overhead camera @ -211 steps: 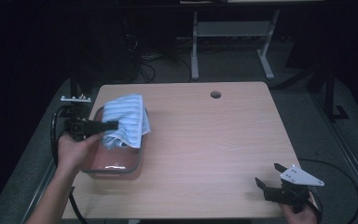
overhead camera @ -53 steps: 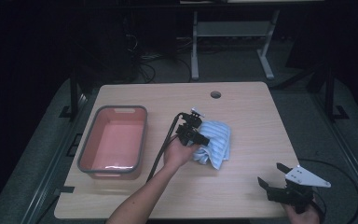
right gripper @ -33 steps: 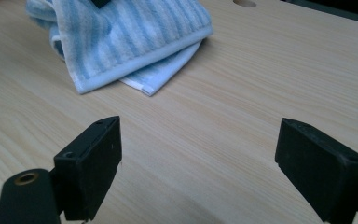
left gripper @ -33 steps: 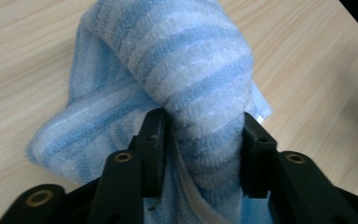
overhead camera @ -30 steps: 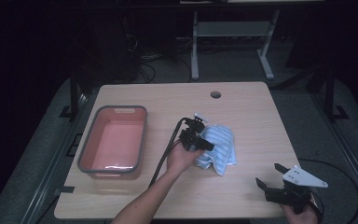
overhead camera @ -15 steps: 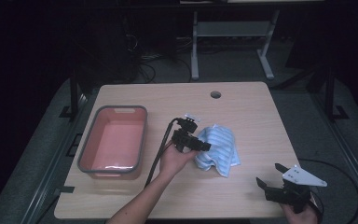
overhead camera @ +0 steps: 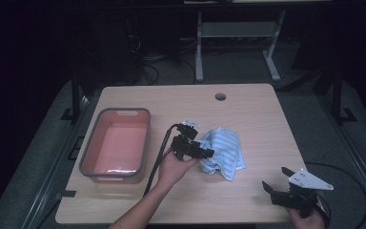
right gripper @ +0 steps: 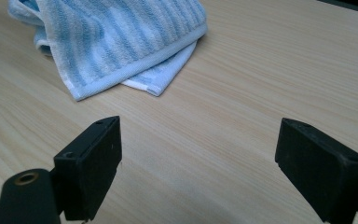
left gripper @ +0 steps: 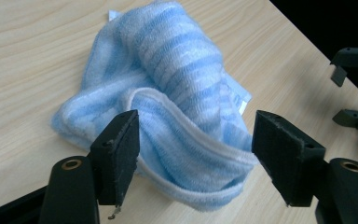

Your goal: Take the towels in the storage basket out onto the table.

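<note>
Blue-and-white striped towel [overhead camera: 221, 153] — crumpled in a loose heap on the pale wood-grain worktop [overhead camera: 252, 114], right of centre. In the left gripper view the towel [left gripper: 177, 112] lies bunched, its white-edged hem curling forward between the two black jaws; whether the jaws touch the fabric cannot be told.

Left hand-held gripper [overhead camera: 205, 153] sits just beside the towel's left edge, held by the person's left hand [overhead camera: 174, 167], whose forearm enters from the bottom edge. Its jaws stand spread apart, one on either side of the towel's near fold, clamping nothing. A black cable [overhead camera: 158, 155] trails from it toward the person.

Right hand-held gripper [overhead camera: 271, 189] rests near the worktop's front right corner, well apart from the towel, topped by a grey three-cornered plate [overhead camera: 309, 180]. Its jaws are spread wide over bare wood, with the towel [right gripper: 116, 42] lying ahead of them — hemmed corner nearest.

Pink rectangular tub [overhead camera: 116, 145] with a grey rim stands at the worktop's left side, well apart from the towel. A round cable hole [overhead camera: 220, 97] pierces the far edge.
</note>
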The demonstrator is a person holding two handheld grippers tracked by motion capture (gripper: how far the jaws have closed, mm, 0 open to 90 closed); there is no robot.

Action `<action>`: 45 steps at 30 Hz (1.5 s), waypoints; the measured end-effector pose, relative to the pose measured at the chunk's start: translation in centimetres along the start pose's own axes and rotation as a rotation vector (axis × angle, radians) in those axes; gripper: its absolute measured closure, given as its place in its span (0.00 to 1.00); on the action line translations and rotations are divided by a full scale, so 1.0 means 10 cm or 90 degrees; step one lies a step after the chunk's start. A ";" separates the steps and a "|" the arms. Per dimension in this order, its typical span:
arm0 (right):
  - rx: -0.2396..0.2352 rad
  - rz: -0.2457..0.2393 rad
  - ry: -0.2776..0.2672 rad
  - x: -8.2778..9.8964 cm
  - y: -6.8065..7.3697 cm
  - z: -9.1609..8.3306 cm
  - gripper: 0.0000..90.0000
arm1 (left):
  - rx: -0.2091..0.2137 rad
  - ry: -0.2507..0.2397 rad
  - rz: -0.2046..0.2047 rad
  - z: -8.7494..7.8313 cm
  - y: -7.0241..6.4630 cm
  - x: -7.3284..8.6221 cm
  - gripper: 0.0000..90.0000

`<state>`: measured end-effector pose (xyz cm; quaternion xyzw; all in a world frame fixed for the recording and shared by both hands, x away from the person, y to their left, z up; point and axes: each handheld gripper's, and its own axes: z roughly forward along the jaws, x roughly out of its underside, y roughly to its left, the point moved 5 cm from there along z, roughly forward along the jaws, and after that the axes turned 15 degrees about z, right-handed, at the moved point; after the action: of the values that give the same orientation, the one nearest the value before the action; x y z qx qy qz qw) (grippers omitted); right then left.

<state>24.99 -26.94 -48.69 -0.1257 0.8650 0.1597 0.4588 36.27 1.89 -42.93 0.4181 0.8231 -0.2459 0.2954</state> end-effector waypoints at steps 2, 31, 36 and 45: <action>0.001 0.001 0.001 0.00 0.00 0.00 0.16 | -0.001 -0.004 0.000 -0.02 0.00 0.03 0.33; 0.009 -0.003 0.013 0.02 0.00 0.04 0.16 | -0.007 -0.036 0.020 -0.29 -0.13 0.42 0.29; 0.009 -0.003 0.013 0.02 0.00 0.04 0.16 | -0.006 -0.040 0.019 -0.32 -0.15 0.47 0.29; 0.009 -0.002 0.012 0.02 0.00 0.04 0.16 | -0.015 -0.038 0.030 -0.35 -0.17 0.62 0.28</action>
<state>25.18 -26.80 -49.09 -0.1251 0.8704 0.1517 0.4514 30.92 6.59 -44.51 0.4262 0.8069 -0.2412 0.3303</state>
